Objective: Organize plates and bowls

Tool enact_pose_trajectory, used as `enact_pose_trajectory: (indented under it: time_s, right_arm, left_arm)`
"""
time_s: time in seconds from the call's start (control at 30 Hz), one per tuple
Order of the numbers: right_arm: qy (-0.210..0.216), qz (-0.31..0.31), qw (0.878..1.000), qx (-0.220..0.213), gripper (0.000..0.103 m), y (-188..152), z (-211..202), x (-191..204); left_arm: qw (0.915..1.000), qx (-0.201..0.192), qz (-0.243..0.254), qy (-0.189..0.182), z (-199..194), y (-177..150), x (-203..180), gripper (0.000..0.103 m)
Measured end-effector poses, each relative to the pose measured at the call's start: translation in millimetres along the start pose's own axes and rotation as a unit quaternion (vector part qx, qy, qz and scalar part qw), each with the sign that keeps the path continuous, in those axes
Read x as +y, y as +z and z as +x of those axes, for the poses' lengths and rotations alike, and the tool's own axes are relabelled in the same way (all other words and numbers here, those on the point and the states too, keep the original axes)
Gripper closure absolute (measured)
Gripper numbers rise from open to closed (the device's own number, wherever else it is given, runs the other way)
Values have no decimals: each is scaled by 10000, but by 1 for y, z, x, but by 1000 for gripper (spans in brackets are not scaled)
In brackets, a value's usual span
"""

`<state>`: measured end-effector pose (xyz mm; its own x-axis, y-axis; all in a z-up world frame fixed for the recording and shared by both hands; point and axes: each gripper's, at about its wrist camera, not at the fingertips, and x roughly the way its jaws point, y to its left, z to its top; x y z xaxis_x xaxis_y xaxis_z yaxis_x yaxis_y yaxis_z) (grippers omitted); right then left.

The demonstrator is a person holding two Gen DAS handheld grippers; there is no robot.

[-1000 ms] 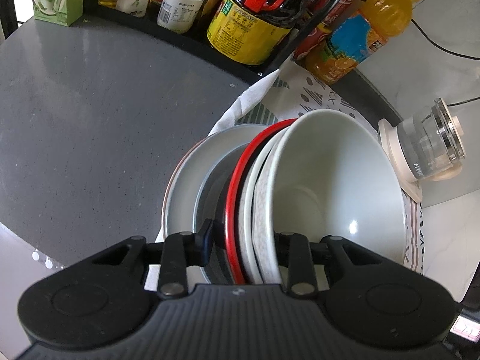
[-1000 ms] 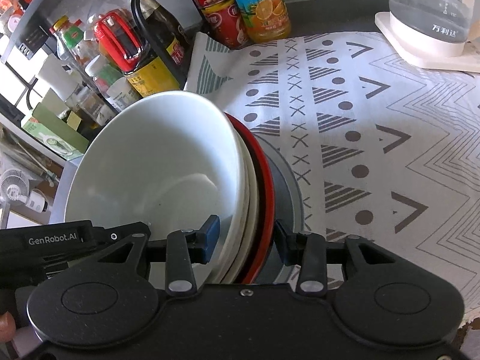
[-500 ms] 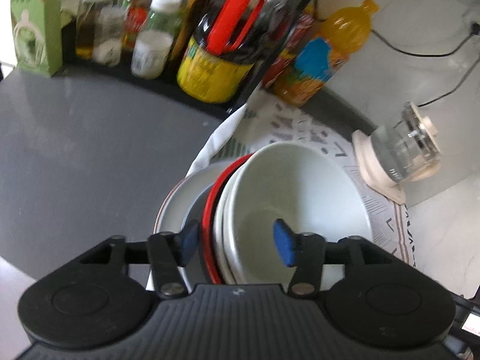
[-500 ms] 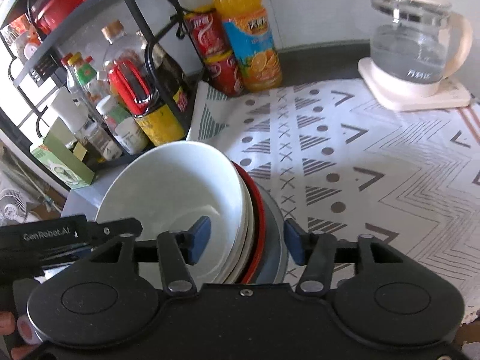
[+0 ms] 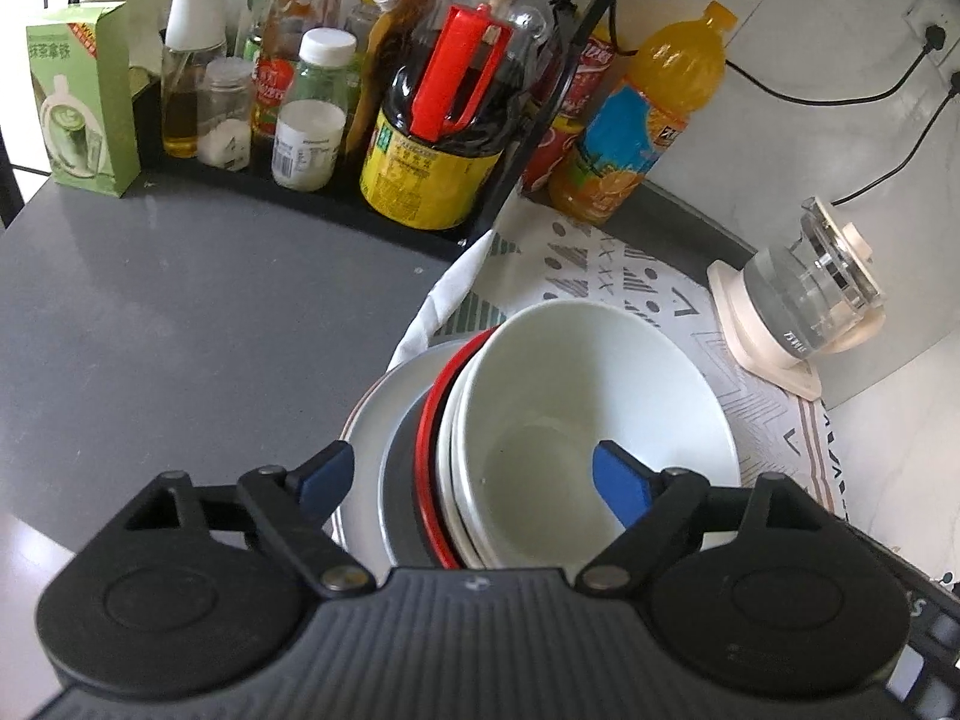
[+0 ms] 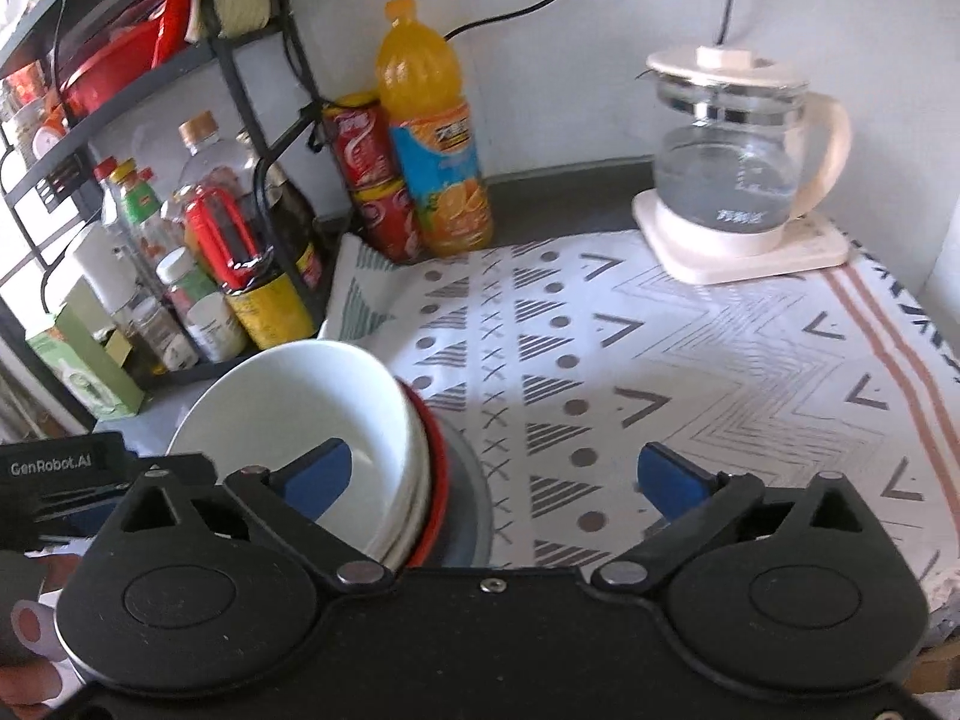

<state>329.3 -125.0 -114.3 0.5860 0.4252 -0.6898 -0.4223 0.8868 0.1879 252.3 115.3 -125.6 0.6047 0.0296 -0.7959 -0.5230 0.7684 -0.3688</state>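
A stack of dishes rests at the edge of the patterned cloth: a white bowl (image 5: 594, 414) on top, nested in another white bowl, then a red-rimmed dish (image 5: 431, 420), a grey plate (image 5: 399, 480) and a pale wide plate (image 5: 384, 408). My left gripper (image 5: 474, 480) hovers open above the stack, its blue pads on either side and touching nothing. In the right wrist view the same white bowl (image 6: 288, 402) and red rim (image 6: 435, 450) sit low left. My right gripper (image 6: 492, 474) is open, one pad over the bowl, the other over the cloth.
A black rack with sauce bottles (image 5: 432, 138) and a green carton (image 5: 78, 102) lines the back. An orange drink bottle (image 6: 435, 162), red cans (image 6: 372, 180) and a glass kettle (image 6: 738, 162) stand behind the patterned cloth (image 6: 690, 372). Grey countertop (image 5: 180, 312) spreads left.
Both grippers released the stack, opened wide and pulled up and back. The stack of dishes now sits flatter on the counter.
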Motion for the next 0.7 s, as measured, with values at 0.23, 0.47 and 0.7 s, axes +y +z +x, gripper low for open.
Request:
enact_pose_trajectory:
  time_s: [0.23,0.47,0.7]
  right_arm:
    - [-156,165,9995,-207,0,-12,-19,-11]
    - [-292,177,9985,-432,0,-29,-46,-24]
    - [-448,332,9963,-647,0,-45,-73,-23]
  left_arm:
    - [9996,-118,252,-29,-8,-3,-6,14]
    - [9981,-272,551,-79,-28,-8,-8,11]
    - [9966,-267,767,-121,-54,-28,-8,5]
